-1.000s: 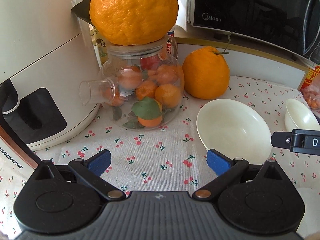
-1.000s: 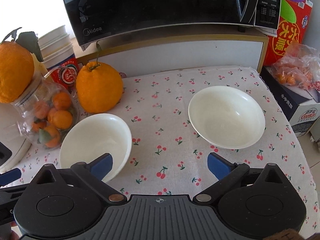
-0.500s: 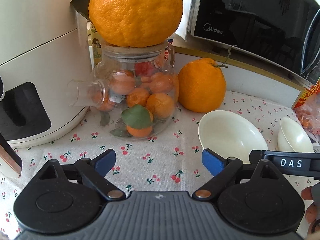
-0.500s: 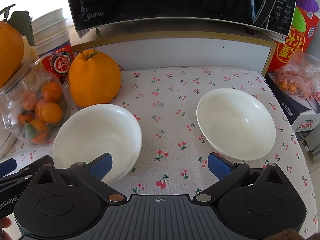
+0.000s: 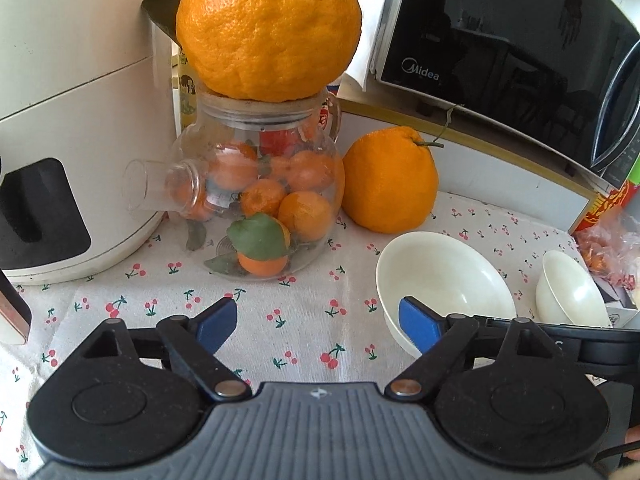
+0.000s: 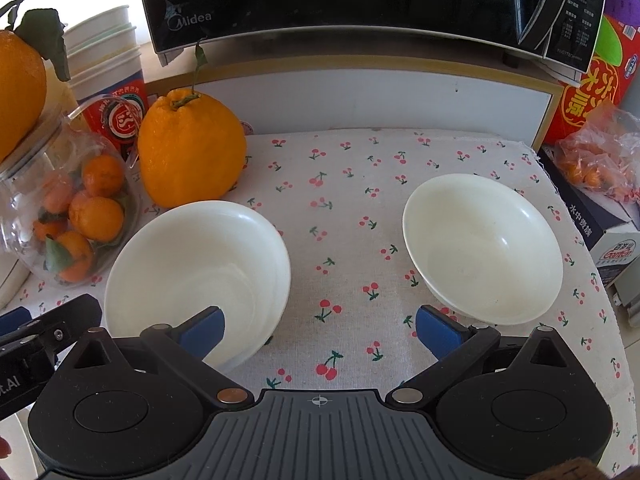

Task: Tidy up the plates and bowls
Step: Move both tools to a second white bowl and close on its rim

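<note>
Right wrist: near bowl [image 6: 192, 264] under left of parted, empty fingers [image 6: 200, 330].

Soft daylight fills both my views, brightest at the upper left, where the background burns out to white in my right wrist view. The microwave [image 6: 360, 0] door is a dark mirror holding dim reflections, and the two white bowls [image 6: 200, 272] carry only faint shading. Everything stays sharp, though straight edges bow toward the black fisheye corners.
</note>
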`<state>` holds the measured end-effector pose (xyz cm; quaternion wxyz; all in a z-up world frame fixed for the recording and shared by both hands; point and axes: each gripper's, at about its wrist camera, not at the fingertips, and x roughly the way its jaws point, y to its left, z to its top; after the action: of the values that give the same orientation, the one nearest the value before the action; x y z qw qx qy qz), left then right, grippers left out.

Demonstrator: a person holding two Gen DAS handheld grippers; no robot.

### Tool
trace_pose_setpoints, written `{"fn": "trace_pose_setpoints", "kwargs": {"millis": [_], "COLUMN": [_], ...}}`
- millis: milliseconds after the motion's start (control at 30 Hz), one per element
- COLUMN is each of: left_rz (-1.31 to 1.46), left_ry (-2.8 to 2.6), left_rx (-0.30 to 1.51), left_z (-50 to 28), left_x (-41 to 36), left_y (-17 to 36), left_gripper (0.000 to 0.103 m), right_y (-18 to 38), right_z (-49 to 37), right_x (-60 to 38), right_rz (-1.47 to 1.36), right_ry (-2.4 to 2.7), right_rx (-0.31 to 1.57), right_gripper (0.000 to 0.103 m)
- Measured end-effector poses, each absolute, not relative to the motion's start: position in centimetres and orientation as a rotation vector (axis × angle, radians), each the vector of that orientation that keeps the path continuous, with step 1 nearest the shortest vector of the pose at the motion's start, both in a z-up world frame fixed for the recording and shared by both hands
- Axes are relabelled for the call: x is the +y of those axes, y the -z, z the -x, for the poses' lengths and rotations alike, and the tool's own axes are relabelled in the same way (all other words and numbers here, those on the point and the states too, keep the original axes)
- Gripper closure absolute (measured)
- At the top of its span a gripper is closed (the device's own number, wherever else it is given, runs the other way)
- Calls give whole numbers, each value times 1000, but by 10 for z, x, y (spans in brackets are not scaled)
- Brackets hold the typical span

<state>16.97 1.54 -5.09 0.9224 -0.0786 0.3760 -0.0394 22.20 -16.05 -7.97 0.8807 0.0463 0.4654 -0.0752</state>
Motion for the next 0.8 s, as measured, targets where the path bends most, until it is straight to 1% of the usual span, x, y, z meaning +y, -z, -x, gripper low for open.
{"fn": "trace_pose_setpoints", "kwargs": {"millis": [133,300,433,567,733,800], "left_rz": [179,172,180,175,181,182], "left_ry": [105,131,145,151,153,155], "left_rx": [780,774,779,789,798,802], "left_z": [-170,-169,-170,-171,-171,-171], "left_x": [12,8,7,5,6,6], "left_y": [55,55,56,58,60,60], "left_gripper": [29,43,50,61,68,72], "right_y": [80,79,79,79,78,77], "right_z": [-222,-220,-220,-219,-218,-218], "right_x": [-160,-160,-162,-162,-158,-157], "right_rz": [-96,-95,-118,-136,-125,-123], "right_ry": [154,153,147,147,150,142], "right_rx": [972,964,961,955,942,938], "right_gripper": [0,1,1,1,3,7]}}
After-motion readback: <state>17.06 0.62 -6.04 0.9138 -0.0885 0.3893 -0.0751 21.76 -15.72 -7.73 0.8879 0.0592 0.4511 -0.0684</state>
